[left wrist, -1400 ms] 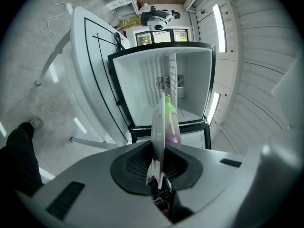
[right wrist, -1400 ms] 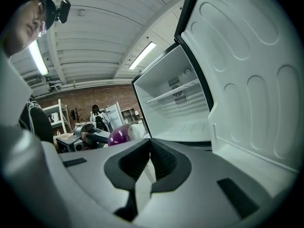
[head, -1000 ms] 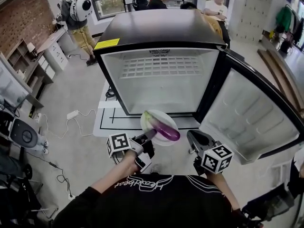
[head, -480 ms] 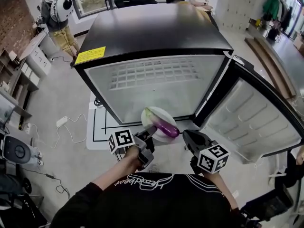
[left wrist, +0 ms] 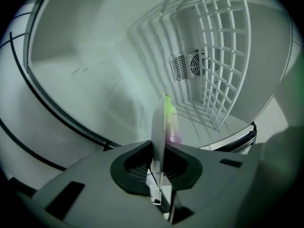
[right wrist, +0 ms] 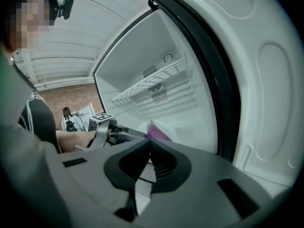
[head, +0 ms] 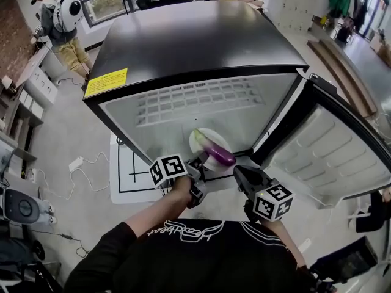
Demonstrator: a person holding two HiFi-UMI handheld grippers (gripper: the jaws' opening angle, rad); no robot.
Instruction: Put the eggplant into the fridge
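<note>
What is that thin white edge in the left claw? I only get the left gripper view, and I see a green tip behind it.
Observer: It is a plate seen edge-on. The head view shows it round, with a purple eggplant lying across it; the left claw pinches its near rim.
Operator: Does the right claw help carry it?
Observer: No. The right claw is shut with nothing in it, to the right of the plate and clear of it, by the open door.
</note>
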